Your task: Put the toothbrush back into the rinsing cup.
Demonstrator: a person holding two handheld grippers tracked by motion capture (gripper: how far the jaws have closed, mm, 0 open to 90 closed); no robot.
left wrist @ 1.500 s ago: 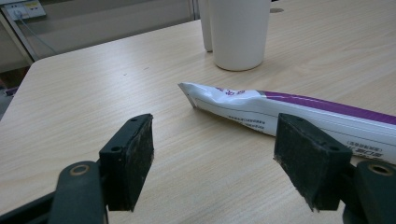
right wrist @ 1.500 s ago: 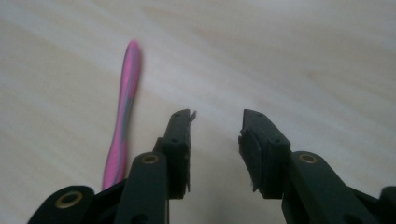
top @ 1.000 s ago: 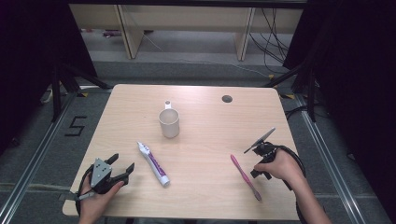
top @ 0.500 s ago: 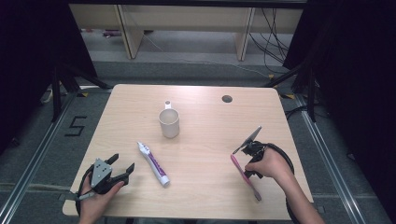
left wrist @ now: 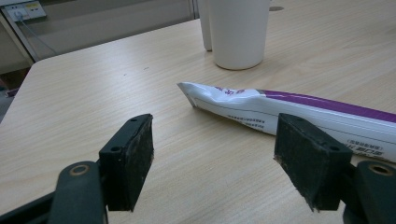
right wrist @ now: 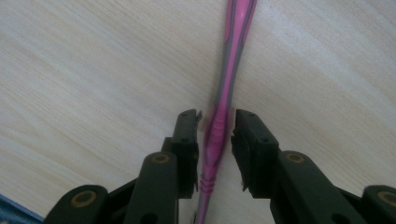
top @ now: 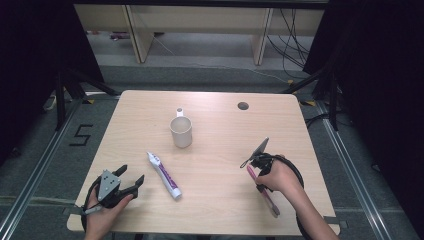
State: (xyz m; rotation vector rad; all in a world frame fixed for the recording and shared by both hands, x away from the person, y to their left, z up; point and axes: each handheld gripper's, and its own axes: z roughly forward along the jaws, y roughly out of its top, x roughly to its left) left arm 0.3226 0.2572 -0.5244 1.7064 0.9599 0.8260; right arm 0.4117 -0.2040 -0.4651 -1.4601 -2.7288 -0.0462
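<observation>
Pink ridged toothbrush (right wrist: 219,126) on woodgrain table (right wrist: 93,70)

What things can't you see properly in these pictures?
- Toothbrush head: right gripper view, cut off by the top edge; in the high view the hand covers part of the handle.
- Whether the right gripper pads touch the toothbrush yet: slightly blurred.
- Toothpaste tube cap end: left gripper view, cut off by the right edge.
- Inside of the cup: high view, too small.
</observation>
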